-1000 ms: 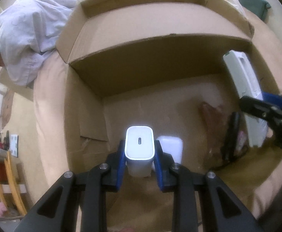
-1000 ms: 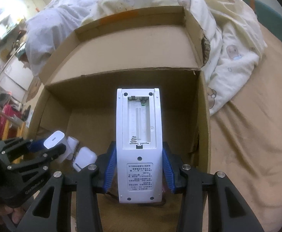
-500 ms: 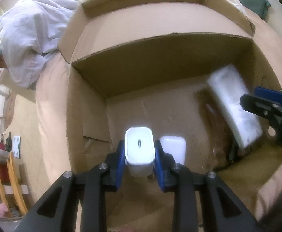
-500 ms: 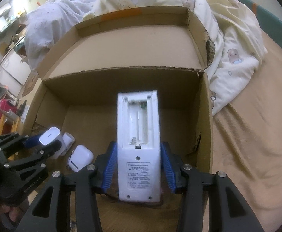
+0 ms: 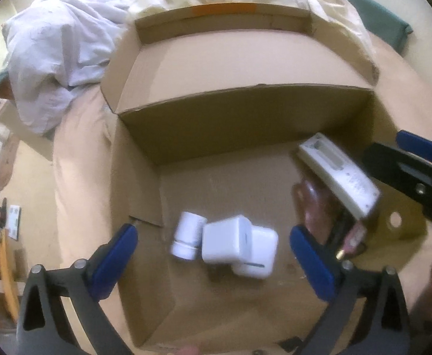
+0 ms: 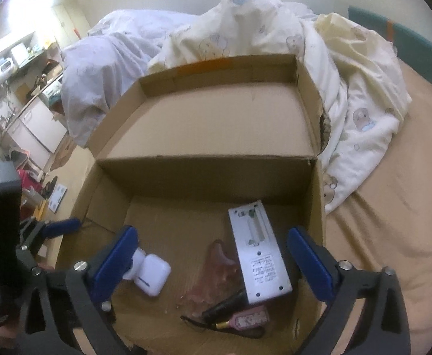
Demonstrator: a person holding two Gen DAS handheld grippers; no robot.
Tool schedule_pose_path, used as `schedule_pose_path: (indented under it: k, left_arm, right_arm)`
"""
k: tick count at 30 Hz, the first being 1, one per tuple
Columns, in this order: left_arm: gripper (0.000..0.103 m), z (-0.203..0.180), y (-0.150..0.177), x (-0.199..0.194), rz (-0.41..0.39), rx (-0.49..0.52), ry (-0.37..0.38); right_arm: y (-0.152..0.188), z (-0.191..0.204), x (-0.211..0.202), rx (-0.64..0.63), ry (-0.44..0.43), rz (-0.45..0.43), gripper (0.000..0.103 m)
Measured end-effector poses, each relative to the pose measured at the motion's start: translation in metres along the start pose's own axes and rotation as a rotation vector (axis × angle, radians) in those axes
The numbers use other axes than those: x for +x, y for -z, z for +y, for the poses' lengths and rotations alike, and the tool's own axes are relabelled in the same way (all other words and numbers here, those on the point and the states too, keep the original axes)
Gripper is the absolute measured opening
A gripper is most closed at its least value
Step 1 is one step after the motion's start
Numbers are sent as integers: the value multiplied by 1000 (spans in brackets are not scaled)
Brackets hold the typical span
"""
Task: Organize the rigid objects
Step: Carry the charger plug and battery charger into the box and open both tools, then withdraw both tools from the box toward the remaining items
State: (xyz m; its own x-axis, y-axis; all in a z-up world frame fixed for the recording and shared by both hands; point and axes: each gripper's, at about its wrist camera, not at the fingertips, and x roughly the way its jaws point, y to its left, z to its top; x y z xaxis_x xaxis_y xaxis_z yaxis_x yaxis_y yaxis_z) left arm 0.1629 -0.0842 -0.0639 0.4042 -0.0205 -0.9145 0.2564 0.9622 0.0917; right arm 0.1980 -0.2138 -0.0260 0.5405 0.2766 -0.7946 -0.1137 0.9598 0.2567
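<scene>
An open cardboard box [image 5: 245,112] [image 6: 204,174] stands on a bed. My left gripper [image 5: 213,230] has its jaws opening wide above the box floor. Below them a white charger [image 5: 226,242] lies loose against a white earbuds case [image 5: 258,256] and a small white bottle [image 5: 187,239]. My right gripper [image 6: 211,232] is also opening. The white remote [image 6: 258,251] [image 5: 337,174] lies free under it, back side up with its battery bay uncovered, leaning on other items. No pad touches anything. In the right wrist view the earbuds case [image 6: 152,275] shows beside the left finger.
Under the remote lie a pinkish translucent piece [image 6: 216,266], a black tube [image 6: 227,304] and a pink tag [image 6: 250,321]. Rumpled duvets [image 6: 349,94] crowd the box's far and right sides. The beige sheet [image 6: 393,251] spreads to the right. The room floor drops off at the left.
Both grippers went from shut to wide open. The charger dropped beside the earbuds case, and the remote fell onto the items at the box's right.
</scene>
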Motion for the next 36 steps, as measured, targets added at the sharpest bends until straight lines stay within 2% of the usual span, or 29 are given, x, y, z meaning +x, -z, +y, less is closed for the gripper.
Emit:
schedule_pose_path:
  k: [4, 12, 20, 25, 30, 36]
  left_arm:
    - [102, -3, 0, -5, -6, -17, 46]
    - [102, -3, 2, -14, -22, -20, 63]
    - [102, 5, 8, -26, -28, -36, 58]
    - [102, 14, 21, -37, -14, -88, 83]
    - [102, 18, 41, -48, -3, -108, 75]
    - [102, 22, 70, -56, 15, -127, 83]
  right_arm:
    - [0, -6, 2, 37, 0, 10, 103]
    - [-2, -7, -5, 60, -1, -17, 103]
    - [4, -18, -21, 150, -25, -62, 103]
    - [11, -22, -36, 162, -13, -67, 103]
    - [22, -25, -56, 164, -15, -86, 103]
    - [43, -29, -62, 217, -39, -38, 103]
